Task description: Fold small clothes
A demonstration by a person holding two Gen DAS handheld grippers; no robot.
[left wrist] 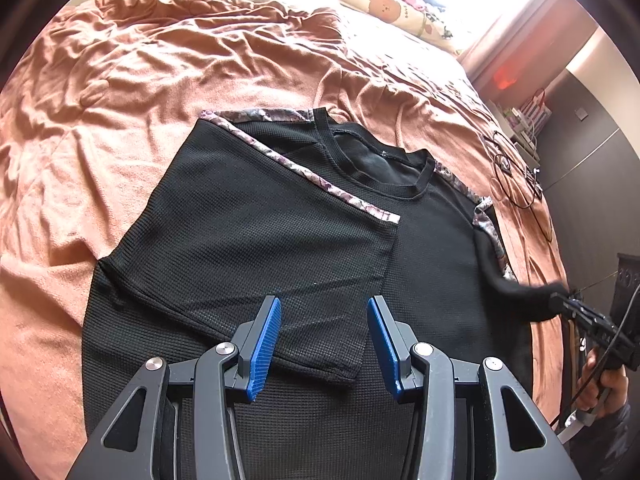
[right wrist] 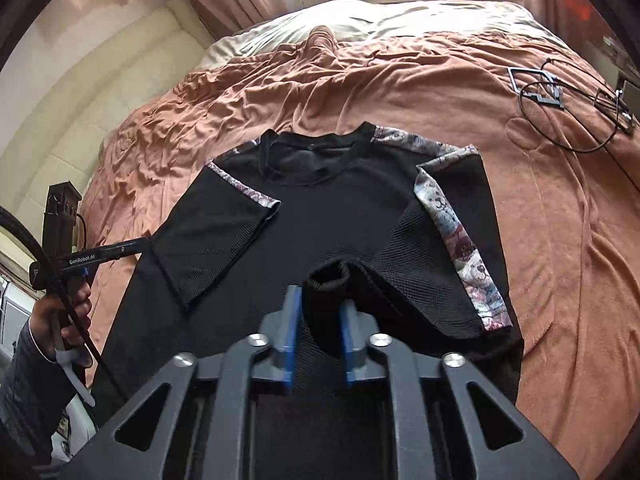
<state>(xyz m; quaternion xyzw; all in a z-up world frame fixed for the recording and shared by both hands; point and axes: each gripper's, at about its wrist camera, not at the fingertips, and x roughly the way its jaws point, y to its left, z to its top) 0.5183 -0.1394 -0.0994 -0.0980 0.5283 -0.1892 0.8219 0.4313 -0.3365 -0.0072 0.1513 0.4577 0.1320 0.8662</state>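
A black shirt (right wrist: 340, 208) lies flat mid-frame on the orange bedspread (right wrist: 560, 220). The left gripper (left wrist: 324, 320) hovers over it, jaws half open and empty. The right gripper (right wrist: 318, 316), jaws parted, has the shirt's cuff (right wrist: 326, 276) between its pads, seemingly loose.

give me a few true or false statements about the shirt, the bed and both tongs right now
1. The black shirt lies on an orange blanket. True.
2. The left tongs clamp a sleeve. False: they are open, with nothing between the pads.
3. The shirt's cuff sits between the right tongs. True.
4. The shirt's neck is white. False: it is black.
5. Cables lie on the bed. True.
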